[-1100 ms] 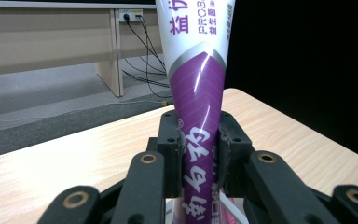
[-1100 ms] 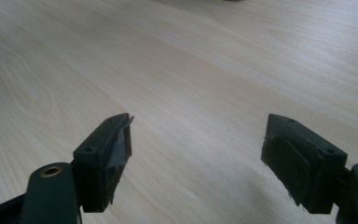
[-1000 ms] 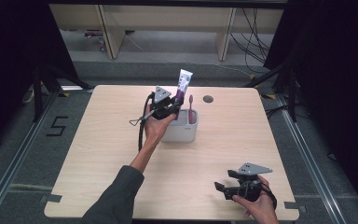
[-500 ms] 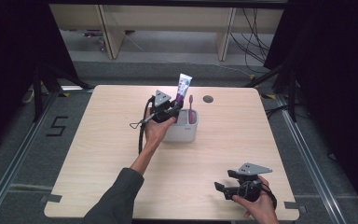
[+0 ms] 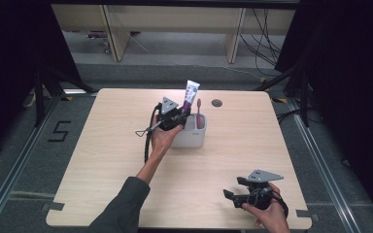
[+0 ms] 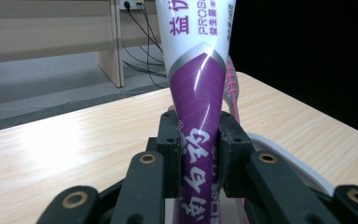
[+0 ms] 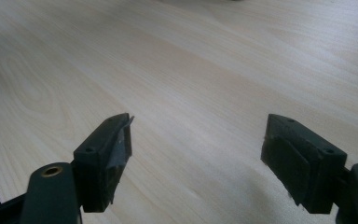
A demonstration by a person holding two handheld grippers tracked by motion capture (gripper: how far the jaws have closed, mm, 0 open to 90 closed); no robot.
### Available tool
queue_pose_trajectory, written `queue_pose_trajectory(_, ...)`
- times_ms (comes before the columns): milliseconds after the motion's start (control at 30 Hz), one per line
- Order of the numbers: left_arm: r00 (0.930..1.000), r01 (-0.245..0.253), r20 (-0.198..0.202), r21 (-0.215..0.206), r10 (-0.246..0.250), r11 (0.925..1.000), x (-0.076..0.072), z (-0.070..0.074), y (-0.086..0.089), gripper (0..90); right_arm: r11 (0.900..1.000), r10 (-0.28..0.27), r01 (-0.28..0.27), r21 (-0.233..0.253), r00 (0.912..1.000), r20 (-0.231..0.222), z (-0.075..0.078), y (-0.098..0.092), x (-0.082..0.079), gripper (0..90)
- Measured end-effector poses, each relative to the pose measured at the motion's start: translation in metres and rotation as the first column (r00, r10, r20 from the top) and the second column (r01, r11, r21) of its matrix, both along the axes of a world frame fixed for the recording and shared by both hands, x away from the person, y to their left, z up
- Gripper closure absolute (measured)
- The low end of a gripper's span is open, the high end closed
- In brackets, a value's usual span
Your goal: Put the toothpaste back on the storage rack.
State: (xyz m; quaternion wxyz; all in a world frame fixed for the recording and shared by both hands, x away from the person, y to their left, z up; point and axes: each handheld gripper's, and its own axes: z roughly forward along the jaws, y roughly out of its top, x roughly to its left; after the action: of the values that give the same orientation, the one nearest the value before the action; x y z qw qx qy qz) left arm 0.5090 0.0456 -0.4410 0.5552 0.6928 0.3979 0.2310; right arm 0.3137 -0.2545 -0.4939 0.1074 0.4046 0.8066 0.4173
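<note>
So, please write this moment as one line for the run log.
left gripper: shut on toothpaste tube, upright in white holder | pink toothbrush: in holder | right gripper: open, holds nothing, over table near front edge

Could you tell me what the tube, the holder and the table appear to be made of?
Tube: seemingly soft plastic laminate with a glossy finish, since a light streak shines on its purple print where the left claw pinches it. Holder: probably matte white plastic, though ceramic cannot be ruled out. Table: pale wood or wood-look laminate, with grain lines and a soft sheen.
</note>
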Motion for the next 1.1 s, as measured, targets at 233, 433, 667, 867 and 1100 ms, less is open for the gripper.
queue_pose_trajectory(233, 1.0000, 0.008, -0.003, 0.015, -0.008, 0.9999, -0.0006, -0.0012, -0.0016, 73.0, 1.000, 0.003, -0.003, 0.006, 0.9997, -0.024, 0.0002, 0.0012, -0.0009, 24.9)
queue_pose_trajectory(433, 0.9999, 0.014, -0.009, 0.043, -0.013, 0.9990, -0.0011, -0.0023, -0.0031, 72.7, 1.000, 0.004, -0.004, 0.005, 0.9997, -0.024, 0.0001, 0.0010, -0.0009, 24.9)
queue_pose_trajectory(667, 0.9999, 0.015, -0.006, 0.073, -0.015, 0.9972, -0.0022, -0.0022, -0.0028, 72.3, 1.000, 0.004, -0.004, 0.005, 0.9996, -0.030, -0.0003, 0.0015, -0.0008, 24.9)
queue_pose_trajectory(867, 0.9996, 0.023, -0.017, 0.101, -0.022, 0.9946, -0.0035, -0.0014, -0.0028, 71.8, 1.000, 0.007, -0.007, 0.002, 0.9997, -0.021, -0.0005, 0.0012, -0.0004, 24.9)
queue_pose_trajectory(1100, 0.9991, 0.038, -0.022, 0.130, -0.036, 0.9908, -0.0037, -0.0030, -0.0047, 70.5, 1.000, 0.006, -0.006, 0.003, 0.9997, -0.024, -0.0005, 0.0014, -0.0006, 24.9)
